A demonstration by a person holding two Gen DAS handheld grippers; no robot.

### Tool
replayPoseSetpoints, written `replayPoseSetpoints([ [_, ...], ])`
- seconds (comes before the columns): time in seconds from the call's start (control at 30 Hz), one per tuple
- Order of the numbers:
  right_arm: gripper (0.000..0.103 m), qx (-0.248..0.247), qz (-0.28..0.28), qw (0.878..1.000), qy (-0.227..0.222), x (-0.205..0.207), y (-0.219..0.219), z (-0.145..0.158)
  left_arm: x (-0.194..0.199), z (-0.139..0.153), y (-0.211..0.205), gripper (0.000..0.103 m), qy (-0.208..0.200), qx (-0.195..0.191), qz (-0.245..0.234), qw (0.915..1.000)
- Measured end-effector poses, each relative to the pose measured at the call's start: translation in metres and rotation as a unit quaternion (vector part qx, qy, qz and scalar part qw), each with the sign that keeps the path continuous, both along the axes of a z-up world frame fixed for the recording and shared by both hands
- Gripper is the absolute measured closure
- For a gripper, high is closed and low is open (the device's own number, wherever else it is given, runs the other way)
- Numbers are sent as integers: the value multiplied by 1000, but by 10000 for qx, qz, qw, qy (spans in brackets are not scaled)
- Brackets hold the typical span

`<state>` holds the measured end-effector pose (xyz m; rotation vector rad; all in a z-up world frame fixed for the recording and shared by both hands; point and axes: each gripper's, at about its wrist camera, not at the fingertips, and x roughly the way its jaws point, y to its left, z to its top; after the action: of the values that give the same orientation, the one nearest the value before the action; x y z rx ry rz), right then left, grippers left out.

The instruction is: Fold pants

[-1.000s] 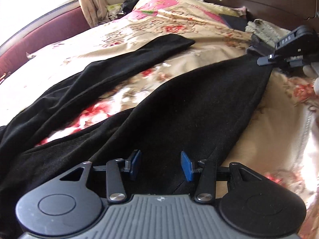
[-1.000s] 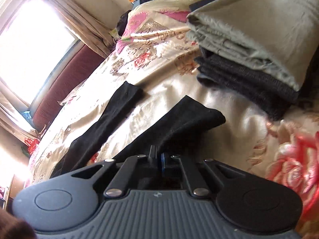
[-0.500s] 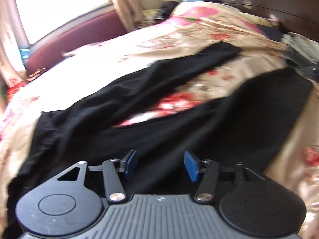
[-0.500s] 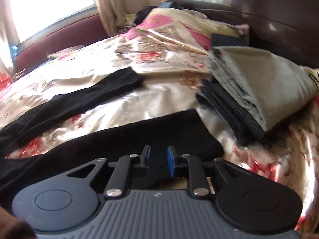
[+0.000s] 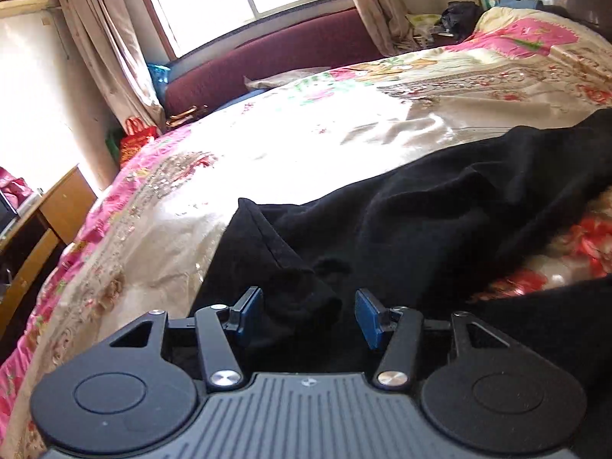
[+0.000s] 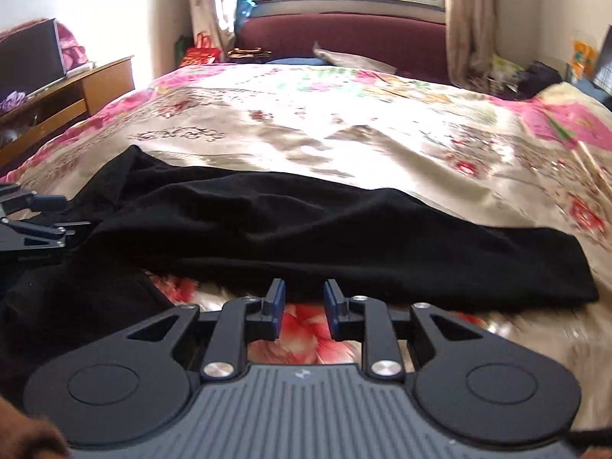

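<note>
The black pants (image 6: pixel 306 229) lie unfolded across the bed (image 6: pixel 344 134), legs spread; no fold made. My left gripper (image 5: pixel 309 315) fingers stand apart over the bunched waist at 6 o'clock; my right gripper (image 6: pixel 304 308) fingers apart, empty. Near leg cut off at 3 o'clock.

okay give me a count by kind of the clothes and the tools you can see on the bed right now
Black pants: 1
Tools: 2, the left tool over the pants' waist end and the right tool over the bedspread
Total: 3
</note>
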<state>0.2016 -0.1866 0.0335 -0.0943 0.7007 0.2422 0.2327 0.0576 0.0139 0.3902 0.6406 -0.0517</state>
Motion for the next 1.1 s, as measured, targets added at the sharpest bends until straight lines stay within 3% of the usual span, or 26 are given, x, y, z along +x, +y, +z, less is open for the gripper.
replayPoseSetpoints([
  [0.07, 79, 80, 224, 9997, 19, 14, 19, -5, 19, -7, 1, 36, -114, 43, 234, 9997],
  [0.2, 75, 250, 467, 9985, 157, 28, 41, -24, 57, -22, 9, 37, 267, -299, 721, 9966],
  [0.3, 75, 320, 528, 9975, 342, 32, 45, -36, 69, -34, 1, 34, 267, 172, 935, 9951],
  [0.37, 75, 298, 550, 9974, 351, 33, 45, -37, 71, -32, 7, 35, 283, 285, 980, 9944],
  [0.43, 75, 245, 573, 9977, 278, 33, 40, -35, 69, -27, 18, 49, 301, 448, 958, 9939],
  [0.63, 75, -305, 873, 9957, -59, 53, 46, -23, 57, -3, 59, 60, 391, 511, 744, 9952],
  [0.73, 69, -758, 1250, 9888, -307, 70, 61, -18, 48, 10, 72, 66, 340, 591, 678, 9954],
  [0.83, 60, -975, 1618, 9809, -454, 90, 76, -12, 28, 34, 87, 71, 244, 278, 614, 9974],
  [0.93, 48, -1376, 2025, 9675, -639, 104, 93, -11, 2, 53, 95, 72, 155, 206, 480, 9985],
  [1.1, 46, -2091, 2674, 9384, -645, 124, 124, -26, -29, 55, 93, 75, 188, 31, 234, 9995],
])
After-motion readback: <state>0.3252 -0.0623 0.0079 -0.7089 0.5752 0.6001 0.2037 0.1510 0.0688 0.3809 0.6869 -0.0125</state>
